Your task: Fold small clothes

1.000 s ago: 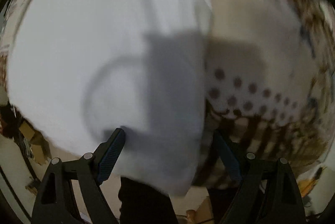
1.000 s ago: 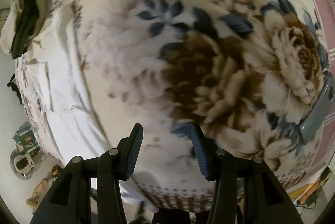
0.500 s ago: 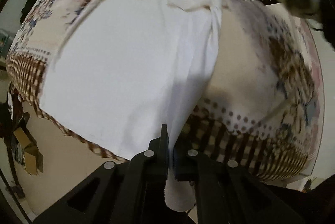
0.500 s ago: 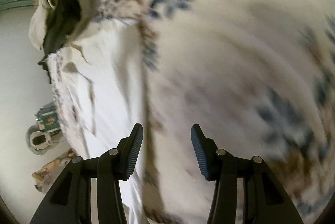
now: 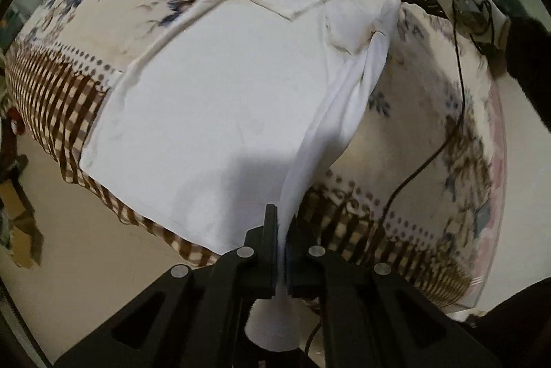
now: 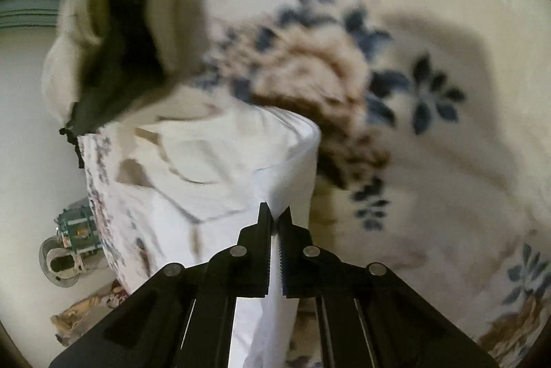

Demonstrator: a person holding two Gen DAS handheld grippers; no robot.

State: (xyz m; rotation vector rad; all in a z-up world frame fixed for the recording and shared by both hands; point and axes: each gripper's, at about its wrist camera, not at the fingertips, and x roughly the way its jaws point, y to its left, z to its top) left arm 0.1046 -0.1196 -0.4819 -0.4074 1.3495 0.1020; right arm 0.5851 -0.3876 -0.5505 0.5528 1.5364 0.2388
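White shirt [image 5: 213, 99], no legible writing.

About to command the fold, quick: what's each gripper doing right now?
Left gripper: closed, pinching the white garment.
Right gripper: closed, pinching the same garment.

No legible text, labels, brands or numbers in either view. Bed cover [image 5: 427, 113] carries printed flowers and checks only. White garment [image 5: 220, 99] is blank.
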